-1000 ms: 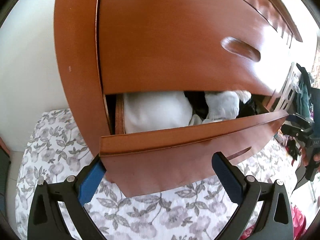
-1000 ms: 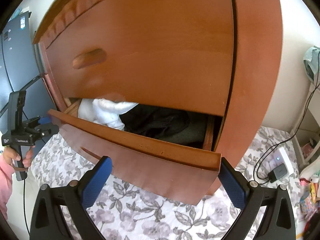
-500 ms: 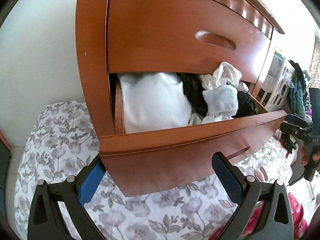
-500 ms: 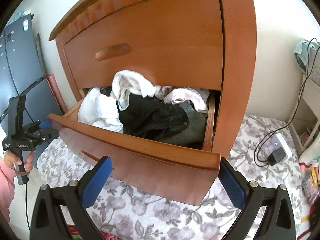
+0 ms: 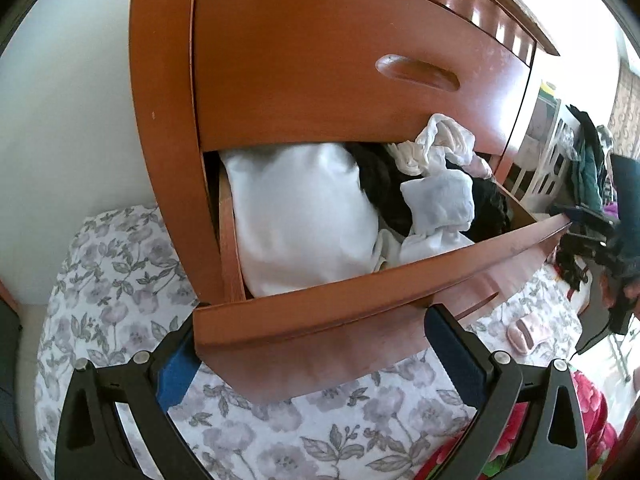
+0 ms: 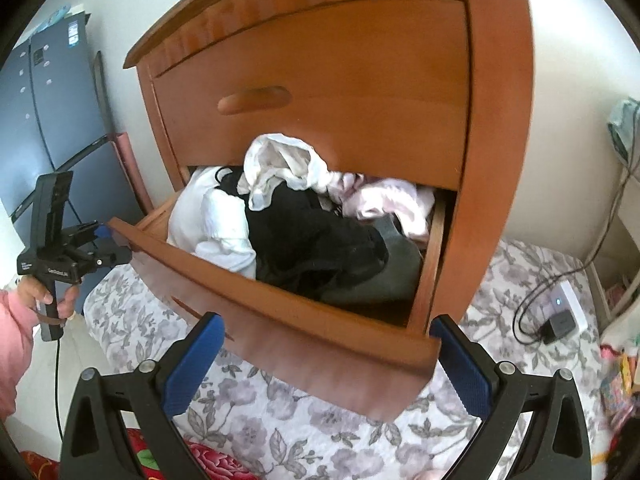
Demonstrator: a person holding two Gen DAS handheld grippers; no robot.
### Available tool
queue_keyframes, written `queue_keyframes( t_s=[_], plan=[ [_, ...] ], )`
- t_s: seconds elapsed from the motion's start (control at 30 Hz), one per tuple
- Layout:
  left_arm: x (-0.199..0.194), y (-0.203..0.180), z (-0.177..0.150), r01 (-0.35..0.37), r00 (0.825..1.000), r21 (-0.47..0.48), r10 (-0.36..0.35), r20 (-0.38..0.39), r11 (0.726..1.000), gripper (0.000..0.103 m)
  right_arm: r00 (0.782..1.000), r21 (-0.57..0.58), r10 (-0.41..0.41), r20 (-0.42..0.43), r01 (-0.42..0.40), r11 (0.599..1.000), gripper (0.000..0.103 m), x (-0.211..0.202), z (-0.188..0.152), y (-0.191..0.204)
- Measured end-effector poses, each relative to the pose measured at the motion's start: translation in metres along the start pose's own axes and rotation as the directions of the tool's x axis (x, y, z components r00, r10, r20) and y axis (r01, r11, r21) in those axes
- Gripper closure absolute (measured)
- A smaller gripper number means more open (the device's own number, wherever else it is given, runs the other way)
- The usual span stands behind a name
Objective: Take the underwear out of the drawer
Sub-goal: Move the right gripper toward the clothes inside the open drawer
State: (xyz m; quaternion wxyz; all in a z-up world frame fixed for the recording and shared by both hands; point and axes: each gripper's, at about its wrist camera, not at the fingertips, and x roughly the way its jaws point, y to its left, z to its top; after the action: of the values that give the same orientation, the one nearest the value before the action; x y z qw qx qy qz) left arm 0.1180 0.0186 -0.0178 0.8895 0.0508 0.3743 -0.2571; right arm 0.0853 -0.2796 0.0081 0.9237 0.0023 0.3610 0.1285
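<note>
the wooden dresser (image 6: 360, 80) filled both views, standing on a floral-patterned floor covering (image 6: 320, 432). its lower drawer (image 5: 360, 300) was pulled out from the dresser front, below the closed upper drawer (image 5: 320, 64) with its recessed handle (image 5: 418, 73).

inside the open drawer lay a heap of clothes. a large white bundle (image 5: 300, 216) sat at the drawer's left end in the left wrist view. toward the middle of the drawer was black fabric (image 6: 316, 240), with grey cloth (image 6: 384, 276) at the right end. the underwear (image 6: 280, 168), a crumpled white piece, rested on top of the heap, sticking up against the lower edge of the upper drawer. a pale pink garment (image 6: 392, 208) lay just beside it, deeper in the drawer.

the left gripper (image 5: 312, 356) hung in front of the drawer's front panel, its blue-padded fingers (image 5: 454, 356) spread wide and empty. the right gripper (image 6: 328, 364) was also before the drawer front, fingers (image 6: 192, 364) wide apart, holding nothing. neither touched the clothes.

in the right wrist view the left gripper's body appeared beside the drawer's left corner, held by a hand (image 6: 52, 296) in a pink sleeve (image 6: 12, 328). right of the dresser, a charger (image 6: 560, 320) with a cable lay on the floor.
</note>
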Motion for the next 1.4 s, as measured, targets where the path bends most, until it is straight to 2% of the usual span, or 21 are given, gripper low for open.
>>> queue_keyframes(
  t_s=[0.37,0.63,1.4],
  plan=[
    [-0.009,-0.002,-0.008,0.021,1.0,0.031,-0.021,-0.013,0.999,0.0,1.0,-0.023,0.013,-0.022,-0.013,1.0,0.0,-0.003,0.001,0.004],
    [-0.018,-0.01,-0.022,0.009,0.999,0.068,-0.007,-0.032,0.998,0.0,1.0,-0.039,0.012,-0.028,-0.013,0.999,0.0,-0.013,-0.011,0.012],
    [-0.023,-0.009,-0.03,-0.011,1.0,0.043,0.011,-0.013,0.999,0.0,0.999,-0.054,0.011,-0.041,-0.013,0.998,0.0,-0.021,-0.019,0.018]
  ],
)
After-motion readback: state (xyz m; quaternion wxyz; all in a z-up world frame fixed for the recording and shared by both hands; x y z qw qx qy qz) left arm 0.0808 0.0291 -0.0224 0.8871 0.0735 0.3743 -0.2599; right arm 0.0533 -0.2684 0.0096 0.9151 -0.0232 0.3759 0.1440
